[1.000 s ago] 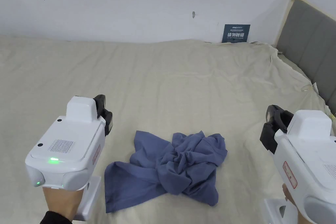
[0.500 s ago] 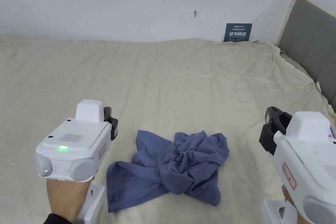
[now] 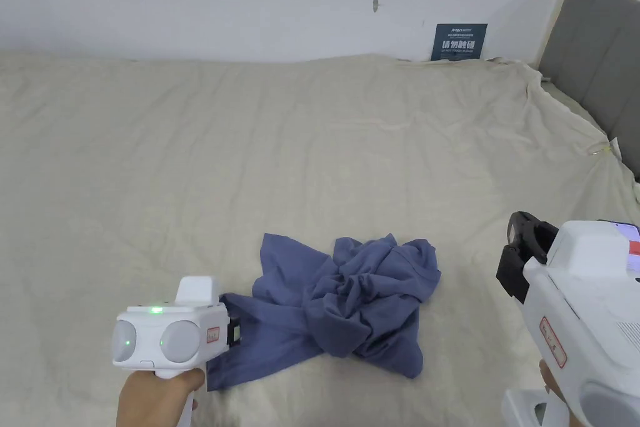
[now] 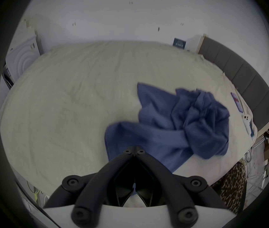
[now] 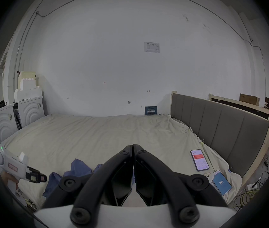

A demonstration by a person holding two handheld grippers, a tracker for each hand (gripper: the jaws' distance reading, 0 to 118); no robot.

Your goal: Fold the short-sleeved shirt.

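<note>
A blue short-sleeved shirt (image 3: 350, 303) lies crumpled on the beige bed sheet (image 3: 312, 153), with one flat corner spread toward the near left. My left gripper (image 3: 234, 329) hovers low at that flat corner. In the left gripper view its jaws meet tip to tip (image 4: 134, 146) over the shirt (image 4: 179, 124), holding no cloth. My right gripper (image 3: 522, 247) hangs to the right of the shirt and well apart from it. Its jaws are shut and empty (image 5: 133, 145). The right gripper view also has the shirt (image 5: 79, 167) and the left gripper (image 5: 40, 179).
A grey padded headboard (image 3: 600, 53) runs along the bed's right side. Two phones (image 5: 199, 160) lie on the sheet near it. A dark sign (image 3: 459, 42) leans on the white wall. White appliances (image 5: 4, 124) stand beyond the bed's left end.
My left gripper has dropped and moved right, down to the shirt's near-left corner. The right gripper has hardly moved. The head camera has tilted slightly.
</note>
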